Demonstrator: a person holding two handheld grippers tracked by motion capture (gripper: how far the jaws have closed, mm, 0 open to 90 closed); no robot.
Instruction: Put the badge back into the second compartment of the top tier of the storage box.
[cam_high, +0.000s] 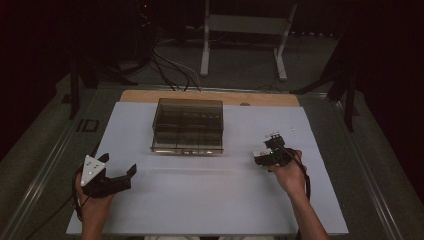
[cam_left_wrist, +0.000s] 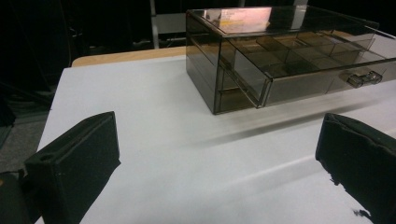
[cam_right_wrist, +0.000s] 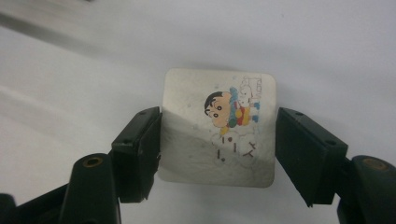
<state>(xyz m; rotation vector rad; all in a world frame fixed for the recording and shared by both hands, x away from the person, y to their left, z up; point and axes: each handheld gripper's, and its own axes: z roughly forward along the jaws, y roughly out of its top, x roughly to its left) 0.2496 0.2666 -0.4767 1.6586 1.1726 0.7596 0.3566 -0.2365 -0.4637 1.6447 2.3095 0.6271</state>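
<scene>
Left tongs (cam_high: 120, 176) at 8 o'clock, jaws wide apart, nothing between them, tips aimed toward 2 o'clock. Right tongs (cam_right_wrist: 218, 135) at 4 o'clock, tilted down, jaws clamped on a square card (cam_right_wrist: 219, 128), gripping its two side edges.

A glossy, smoke-tinted transparent plastic drawer box (cam_left_wrist: 280, 60) sits on a smooth matt white table sheet (cam_high: 210, 195); the square cartoon-printed card (cam_right_wrist: 218, 127) looks satin.

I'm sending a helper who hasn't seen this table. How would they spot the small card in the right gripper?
On the white table sheet, look right of the smoky clear drawer box. There the right gripper clamps a small square card. Its cartoon boy print marks it out.
</scene>
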